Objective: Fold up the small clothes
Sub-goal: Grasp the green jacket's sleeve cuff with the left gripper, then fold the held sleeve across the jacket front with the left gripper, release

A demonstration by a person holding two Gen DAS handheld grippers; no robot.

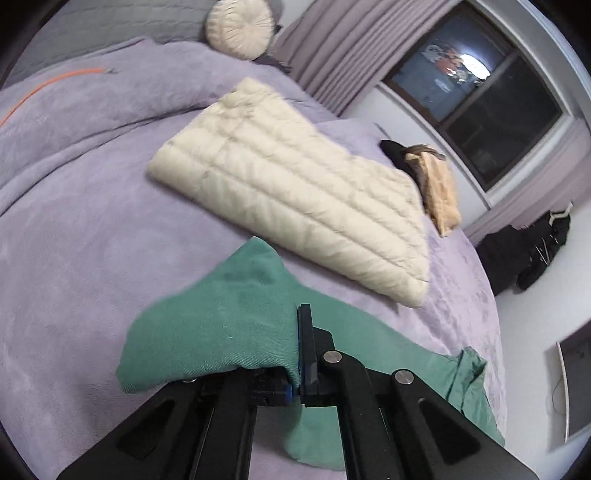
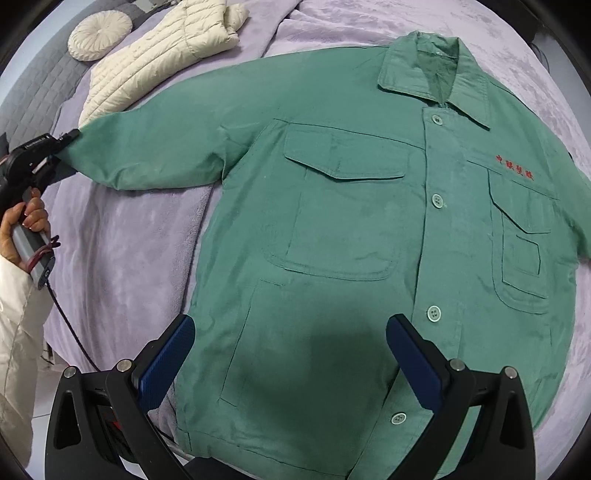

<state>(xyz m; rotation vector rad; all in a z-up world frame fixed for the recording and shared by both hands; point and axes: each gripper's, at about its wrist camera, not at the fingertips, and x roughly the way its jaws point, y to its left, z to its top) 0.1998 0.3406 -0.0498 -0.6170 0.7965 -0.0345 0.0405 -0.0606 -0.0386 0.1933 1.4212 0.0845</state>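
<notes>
Green jacket (image 2: 351,229) is laid flat, front up and buttoned, on the lilac bed cover (image 2: 122,251), collar toward the far side. Its one sleeve is stretched out sideways, and the cuff (image 1: 221,325) is seen clamped between the fingers of the left hand-held gripper (image 1: 297,354), lifted slightly off the bed. The right hand-held gripper (image 2: 291,354) is held released, jaws wide apart, above the jacket's lower hem. A cream quilted jacket (image 1: 295,188) is lying folded farther up the bed, near a round cushion (image 1: 240,26).
</notes>
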